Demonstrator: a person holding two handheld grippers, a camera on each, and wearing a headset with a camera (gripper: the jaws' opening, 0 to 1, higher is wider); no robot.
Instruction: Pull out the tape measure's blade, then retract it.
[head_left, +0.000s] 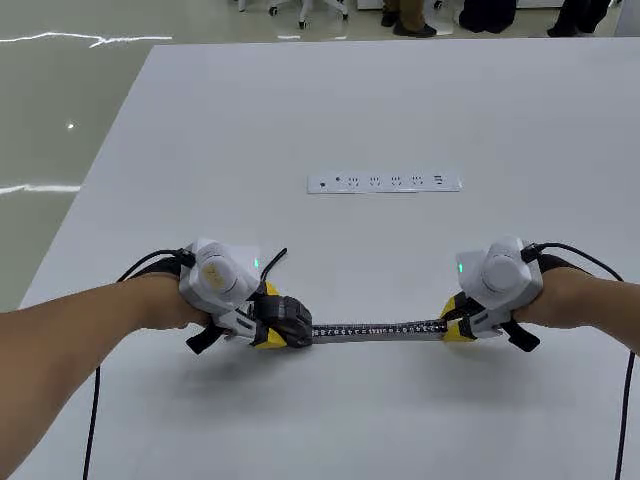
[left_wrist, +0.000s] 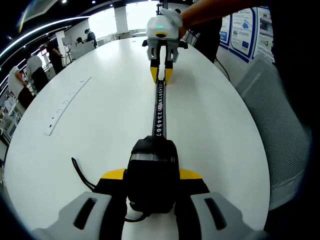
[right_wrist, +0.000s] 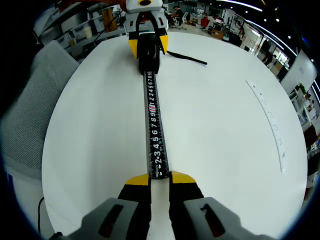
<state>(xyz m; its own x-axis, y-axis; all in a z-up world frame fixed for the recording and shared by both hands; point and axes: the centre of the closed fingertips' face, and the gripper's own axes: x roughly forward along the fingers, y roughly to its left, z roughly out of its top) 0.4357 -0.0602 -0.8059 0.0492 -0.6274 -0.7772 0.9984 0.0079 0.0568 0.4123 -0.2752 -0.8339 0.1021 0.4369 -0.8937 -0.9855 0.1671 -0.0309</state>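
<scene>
Both tongs were loaded. The left tongs (head_left: 270, 316) were clamped around the tape measure case (head_left: 288, 320), jaws spread just to the case's width. The right tongs (head_left: 452, 322) were nearly closed, pinching the blade (head_left: 375, 329) at its tip. The case sat at 8 o'clock in the head view, low on the desk (head_left: 400, 100); couldn't tell if it was touching. The blade ran straight out toward 3 o'clock, a short run of numbers exposed, spanning between the two tongs just over the surface.

My read: pull-out step, mid-stroke or about done; retract not yet begun. Next move would be either to draw the right tongs further toward 3 o'clock, or to walk them back toward the case in line with the blade. Keep hold of the tip so it feeds in without snapping, and keep the case steady in the left tongs.

Surface was plain white, with a power strip (head_left: 385, 183) at 12 o'clock from the blade, well apart. Glossy floor (head_left: 60, 120) and a grey mesh chair (right_wrist: 35, 115) at the desk edge; the room read as an open office.
</scene>
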